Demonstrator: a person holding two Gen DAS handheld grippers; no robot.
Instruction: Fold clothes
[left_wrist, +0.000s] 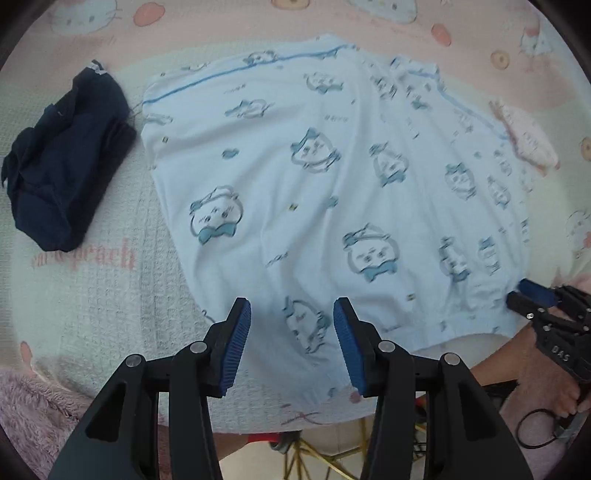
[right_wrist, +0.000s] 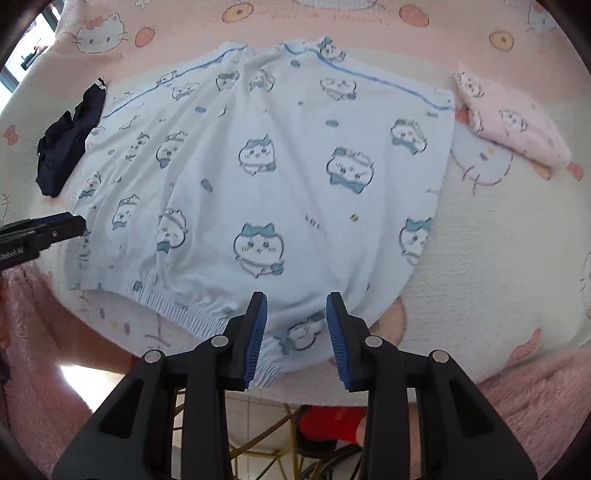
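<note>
A pale blue shirt (left_wrist: 314, 192) printed with cartoon cats is seen spread flat on the pink patterned blanket (left_wrist: 85, 306), its ribbed hem turned toward both tools. The left gripper (left_wrist: 291, 345) is held pointing down over the hem, jaws parted with a clear gap; only cloth lying flat beneath is seen between the blue pads (left_wrist: 236, 345), and nothing is pinched. The right gripper (right_wrist: 295, 334) is likewise held above the hem (right_wrist: 192, 314) further along, jaws apart by a slightly narrower gap, and nothing is gripped there either. Past the left fingertips and off to their left, a crumpled dark navy garment (left_wrist: 62, 162) is found lying just beside the shirt's edge. Beyond the right fingertips and off to their right, a folded pink garment (right_wrist: 517, 129) is seen near the shirt's far corner. In the left view the other tool is caught at the shirt's right hem corner, a hand (left_wrist: 554, 384) wrapped round its handle. Shirt collar end lies farthest from both sets of fingers.
</note>
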